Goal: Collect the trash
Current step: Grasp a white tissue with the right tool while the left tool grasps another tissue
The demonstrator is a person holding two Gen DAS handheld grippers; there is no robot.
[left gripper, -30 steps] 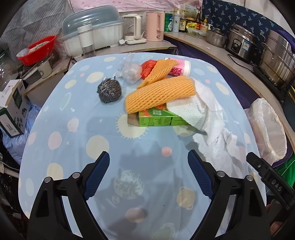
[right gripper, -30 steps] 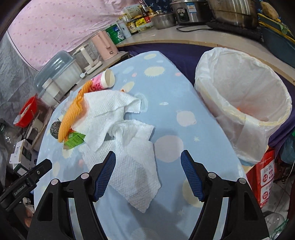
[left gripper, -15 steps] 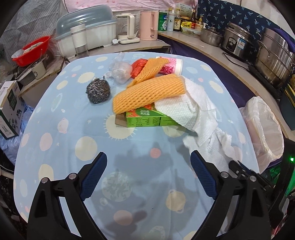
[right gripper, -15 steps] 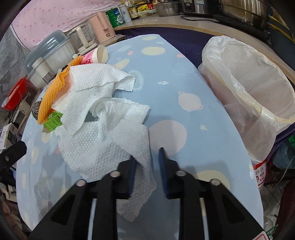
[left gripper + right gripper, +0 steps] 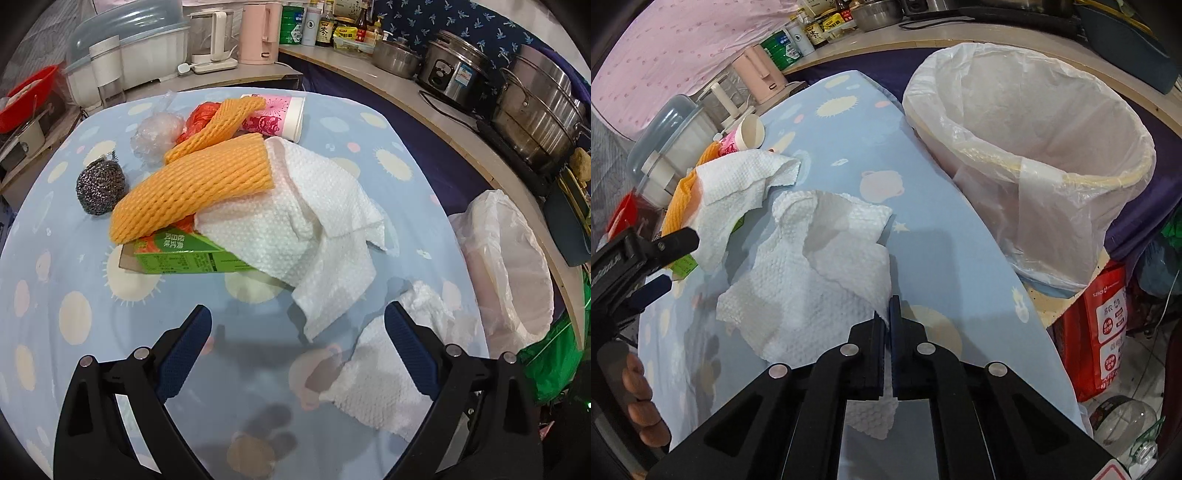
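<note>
Right gripper (image 5: 888,314): clenched on paper towel (image 5: 827,266) over desk (image 5: 934,236). Left gripper (image 5: 297,350): spread wide, nothing held.

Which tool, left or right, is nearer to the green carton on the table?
Left. The left tool hangs open just short of the green carton, which lies ahead of it. The right tool is shut on a paper towel, farther from the carton, near the bin.
</note>
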